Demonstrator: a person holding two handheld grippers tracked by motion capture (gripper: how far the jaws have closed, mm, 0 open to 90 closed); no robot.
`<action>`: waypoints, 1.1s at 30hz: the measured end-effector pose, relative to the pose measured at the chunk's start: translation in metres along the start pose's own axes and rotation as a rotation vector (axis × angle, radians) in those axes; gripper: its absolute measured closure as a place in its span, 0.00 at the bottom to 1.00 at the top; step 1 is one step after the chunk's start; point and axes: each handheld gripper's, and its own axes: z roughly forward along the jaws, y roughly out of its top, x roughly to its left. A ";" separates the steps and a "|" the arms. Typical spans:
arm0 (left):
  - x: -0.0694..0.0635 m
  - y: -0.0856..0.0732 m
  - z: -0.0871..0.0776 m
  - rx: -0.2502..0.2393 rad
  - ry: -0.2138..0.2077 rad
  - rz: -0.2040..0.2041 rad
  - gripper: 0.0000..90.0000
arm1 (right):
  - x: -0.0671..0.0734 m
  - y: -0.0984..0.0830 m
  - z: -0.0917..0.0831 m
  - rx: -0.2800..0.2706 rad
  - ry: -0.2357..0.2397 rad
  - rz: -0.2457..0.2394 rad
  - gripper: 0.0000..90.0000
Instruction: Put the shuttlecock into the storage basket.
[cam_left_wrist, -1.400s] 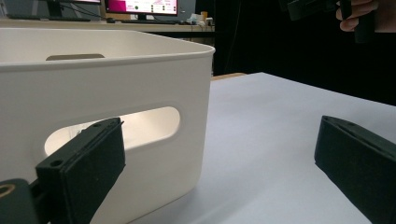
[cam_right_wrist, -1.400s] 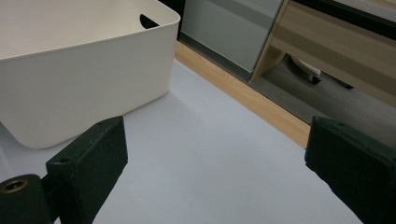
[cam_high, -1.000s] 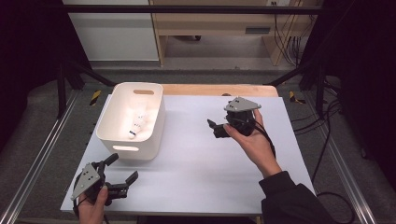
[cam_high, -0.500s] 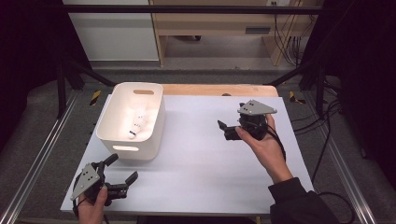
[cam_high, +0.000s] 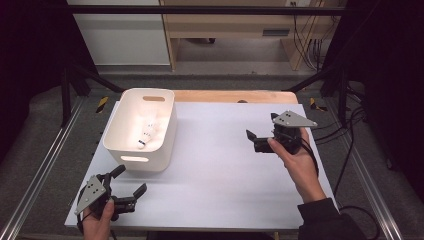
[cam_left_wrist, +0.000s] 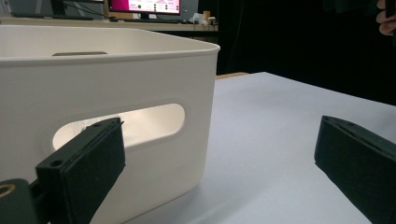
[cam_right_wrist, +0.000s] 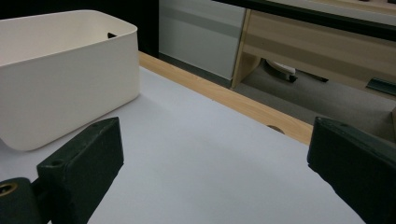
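Note:
A white plastic bin (cam_high: 125, 145) with handle slots stands on the left half of the table, and a few small white items (cam_high: 146, 134) lie in it. My left gripper (cam_high: 131, 180) rests at the near left corner, just in front of the bin, open and holding nothing. In the left gripper view the bin's near wall and handle slot (cam_left_wrist: 121, 126) are close behind the left jaw. My right gripper (cam_high: 261, 126) hovers open over the right half of the table, jaws pointing left toward the bin (cam_right_wrist: 60, 79), with bare table between them.
A pale sheet (cam_high: 215, 165) covers the table, with a wooden strip (cam_high: 225, 96) along its far edge. Metal rails run down both sides. Cables (cam_high: 345, 150) trail off the right. A wooden bench (cam_right_wrist: 327, 42) stands beyond the far edge.
The right gripper has moved rightward and a little nearer, away from the bin, still open. The left gripper and the bin have stayed put.

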 end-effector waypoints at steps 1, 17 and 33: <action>0.000 0.000 0.000 -0.001 0.001 -0.001 0.02 | -0.002 -0.001 -0.002 -0.003 0.000 0.000 0.04; 0.001 0.000 -0.001 0.000 0.003 -0.003 0.02 | -0.022 -0.019 -0.024 -0.014 -0.038 0.060 0.04; 0.001 0.000 -0.001 -0.001 0.005 -0.004 0.02 | -0.034 -0.045 -0.044 -0.013 -0.079 0.066 0.04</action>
